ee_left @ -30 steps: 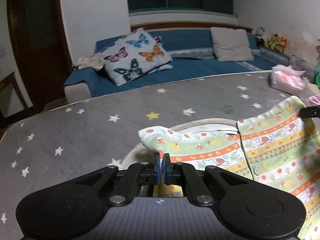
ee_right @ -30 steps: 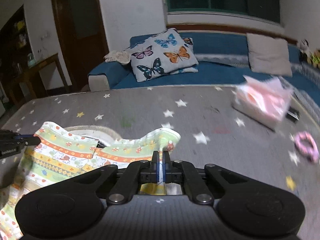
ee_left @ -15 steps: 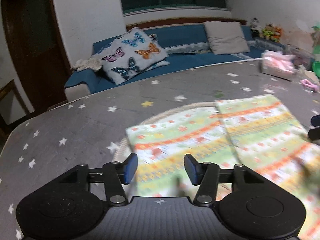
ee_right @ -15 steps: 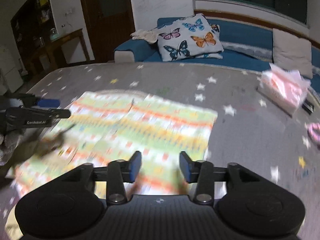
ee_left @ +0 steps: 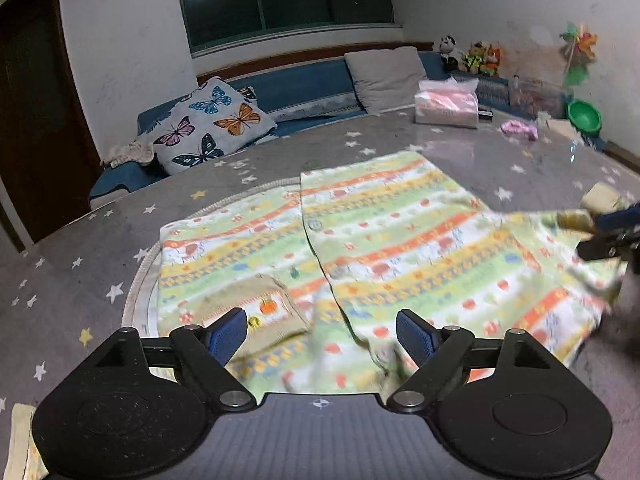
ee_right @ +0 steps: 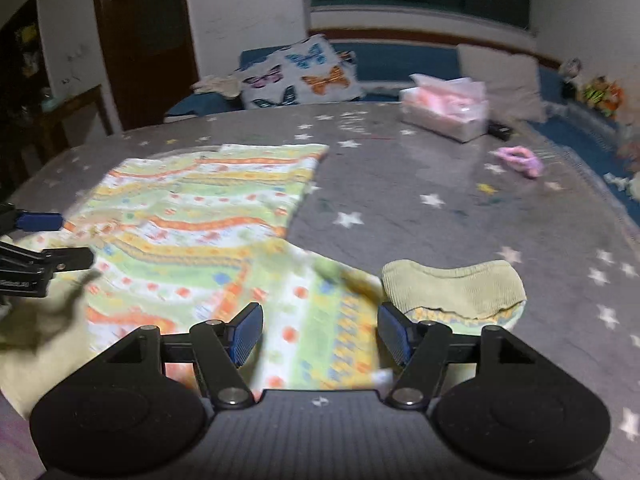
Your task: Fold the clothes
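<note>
A child's striped, printed garment lies spread flat, front up, on the grey star-patterned table. It also shows in the right wrist view. A sleeve with a ribbed yellow cuff lies out to the right. My left gripper is open and empty above the garment's near edge, by a small pocket. My right gripper is open and empty above the sleeve. Each gripper's fingers show at the edge of the other's view.
A pink tissue pack and a pink hair tie lie at the table's far right. A blue sofa with a butterfly cushion stands beyond the table. A green bowl and toys sit at the far right.
Both grippers were shut on the garment's upper corners a second ago. They let go, opened wide and drew back toward the near edge. The garment now lies flat.
</note>
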Action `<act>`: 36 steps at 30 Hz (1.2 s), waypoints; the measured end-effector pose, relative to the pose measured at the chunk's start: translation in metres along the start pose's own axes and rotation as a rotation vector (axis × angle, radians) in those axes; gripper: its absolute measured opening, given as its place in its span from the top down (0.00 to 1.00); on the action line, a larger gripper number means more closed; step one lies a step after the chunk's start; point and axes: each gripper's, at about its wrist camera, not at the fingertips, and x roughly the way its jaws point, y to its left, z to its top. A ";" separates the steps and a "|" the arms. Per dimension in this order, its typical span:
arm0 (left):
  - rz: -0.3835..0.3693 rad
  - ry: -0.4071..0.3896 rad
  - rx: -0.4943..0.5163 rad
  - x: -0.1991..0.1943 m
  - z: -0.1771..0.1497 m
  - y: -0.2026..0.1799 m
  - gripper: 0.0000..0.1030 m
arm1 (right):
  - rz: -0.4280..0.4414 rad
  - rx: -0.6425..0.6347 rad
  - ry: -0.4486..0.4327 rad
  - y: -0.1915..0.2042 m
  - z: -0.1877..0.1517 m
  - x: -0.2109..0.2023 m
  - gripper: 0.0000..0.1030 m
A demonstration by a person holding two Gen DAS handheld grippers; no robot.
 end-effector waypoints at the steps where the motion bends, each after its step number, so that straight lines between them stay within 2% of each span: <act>1: 0.011 0.001 0.009 0.000 -0.003 -0.003 0.19 | -0.035 -0.017 -0.005 0.000 -0.004 -0.002 0.37; 4: 0.025 0.015 0.004 0.001 -0.013 -0.006 0.18 | -0.114 -0.039 -0.013 -0.005 -0.016 -0.009 0.34; 6: 0.027 0.022 -0.004 0.000 -0.017 -0.004 0.16 | -0.164 -0.027 -0.015 -0.011 -0.024 -0.013 0.23; 14: 0.046 0.009 -0.011 -0.007 -0.024 -0.003 0.13 | -0.342 0.164 -0.008 -0.064 -0.035 -0.030 0.23; 16: 0.057 0.007 -0.030 -0.014 -0.026 0.002 0.13 | -0.322 0.189 -0.033 -0.070 -0.032 -0.033 0.23; 19: 0.073 0.003 -0.059 -0.023 -0.030 0.008 0.12 | -0.238 0.189 -0.052 -0.068 -0.020 -0.029 0.23; 21: 0.084 0.000 -0.078 -0.029 -0.033 0.012 0.12 | -0.196 0.181 -0.047 -0.065 -0.013 -0.018 0.23; 25: 0.106 -0.005 -0.116 -0.041 -0.038 0.021 0.11 | -0.174 0.173 -0.011 -0.060 -0.001 0.010 0.23; 27: 0.117 -0.008 -0.135 -0.047 -0.041 0.025 0.10 | -0.178 0.163 -0.008 -0.059 0.003 0.021 0.13; 28: 0.124 -0.009 -0.147 -0.050 -0.043 0.028 0.10 | -0.179 0.158 -0.013 -0.058 0.003 0.025 0.12; 30: 0.160 -0.003 -0.188 -0.060 -0.049 0.043 0.10 | -0.176 0.152 -0.025 -0.058 0.004 0.031 0.03; 32: 0.209 0.000 -0.228 -0.070 -0.055 0.059 0.10 | -0.173 0.150 -0.030 -0.058 0.004 0.033 0.00; 36: 0.333 -0.001 -0.332 -0.090 -0.069 0.098 0.10 | -0.168 0.146 -0.037 -0.057 0.004 0.035 0.00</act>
